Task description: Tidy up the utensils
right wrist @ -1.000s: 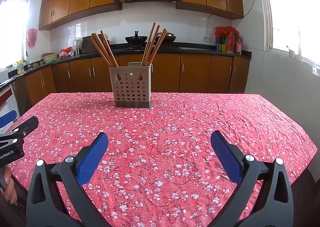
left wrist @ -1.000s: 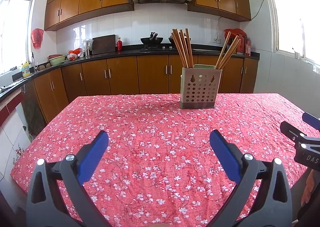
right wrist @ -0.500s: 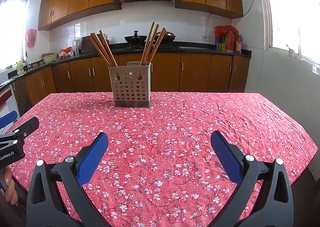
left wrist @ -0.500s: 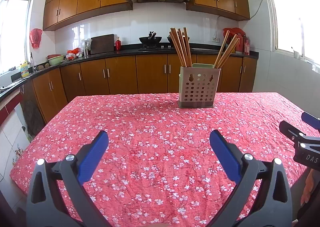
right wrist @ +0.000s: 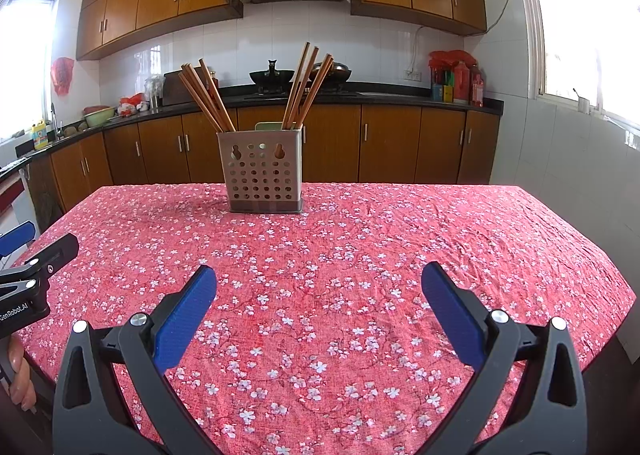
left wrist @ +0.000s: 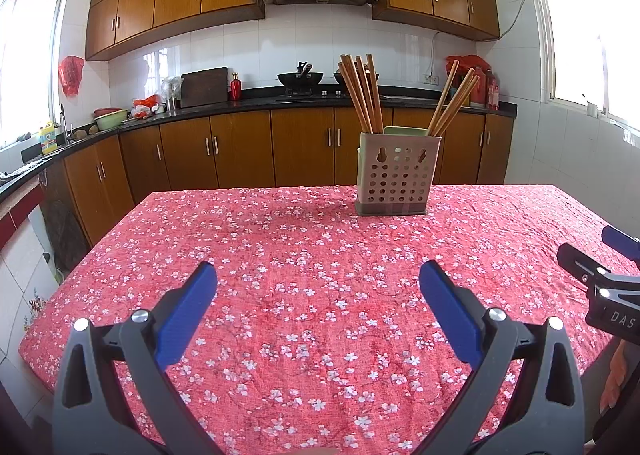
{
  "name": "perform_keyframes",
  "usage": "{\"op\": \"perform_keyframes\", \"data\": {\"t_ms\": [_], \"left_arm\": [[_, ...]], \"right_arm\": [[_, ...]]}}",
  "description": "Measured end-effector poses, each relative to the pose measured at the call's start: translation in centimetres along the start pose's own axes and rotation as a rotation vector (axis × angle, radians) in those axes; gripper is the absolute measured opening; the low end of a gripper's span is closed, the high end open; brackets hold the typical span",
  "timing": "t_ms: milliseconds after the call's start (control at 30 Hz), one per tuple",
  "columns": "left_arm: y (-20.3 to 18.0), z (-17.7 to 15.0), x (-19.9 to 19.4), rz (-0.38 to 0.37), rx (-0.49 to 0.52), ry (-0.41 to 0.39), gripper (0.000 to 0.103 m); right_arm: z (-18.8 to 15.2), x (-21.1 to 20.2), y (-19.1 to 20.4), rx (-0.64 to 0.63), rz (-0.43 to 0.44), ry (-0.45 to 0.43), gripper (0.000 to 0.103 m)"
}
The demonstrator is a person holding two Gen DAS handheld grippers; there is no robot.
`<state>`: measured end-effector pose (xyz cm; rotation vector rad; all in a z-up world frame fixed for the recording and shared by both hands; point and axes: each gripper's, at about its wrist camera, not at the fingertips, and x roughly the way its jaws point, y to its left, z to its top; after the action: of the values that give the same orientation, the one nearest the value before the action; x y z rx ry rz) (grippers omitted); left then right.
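Note:
A perforated beige utensil holder [left wrist: 394,179] [right wrist: 262,173] stands upright at the far side of the table. Two bunches of wooden chopsticks [left wrist: 362,93] [right wrist: 308,89] stick up from it, one leaning left, one leaning right. My left gripper [left wrist: 318,287] hovers open over the near part of the table, nothing between its blue pads. My right gripper [right wrist: 318,287] is likewise open and empty, well short of the holder. Each gripper shows at the edge of the other's view, the right gripper [left wrist: 600,267] and the left gripper [right wrist: 36,255].
A red floral tablecloth [left wrist: 304,255] covers the table. Behind it runs a kitchen counter [left wrist: 256,103] with woks, a cutting board and bottles, above brown cabinets. A person's fingers [right wrist: 18,375] grip the left handle at the table's near left corner.
Both views have shifted only slightly; the holder drifts a little in frame. Both grippers stay open and empty.

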<state>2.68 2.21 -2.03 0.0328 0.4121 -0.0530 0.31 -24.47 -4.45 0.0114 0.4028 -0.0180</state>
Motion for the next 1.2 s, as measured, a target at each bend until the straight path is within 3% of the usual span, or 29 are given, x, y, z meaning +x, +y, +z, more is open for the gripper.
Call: {"op": "perform_keyframes", "data": {"t_ms": [1200], "left_arm": [[-0.03, -0.24, 0.01, 0.007, -0.009, 0.003, 0.099]], "right_arm": [[-0.12, 0.08, 0.05, 0.002, 0.002, 0.003, 0.101]]}}
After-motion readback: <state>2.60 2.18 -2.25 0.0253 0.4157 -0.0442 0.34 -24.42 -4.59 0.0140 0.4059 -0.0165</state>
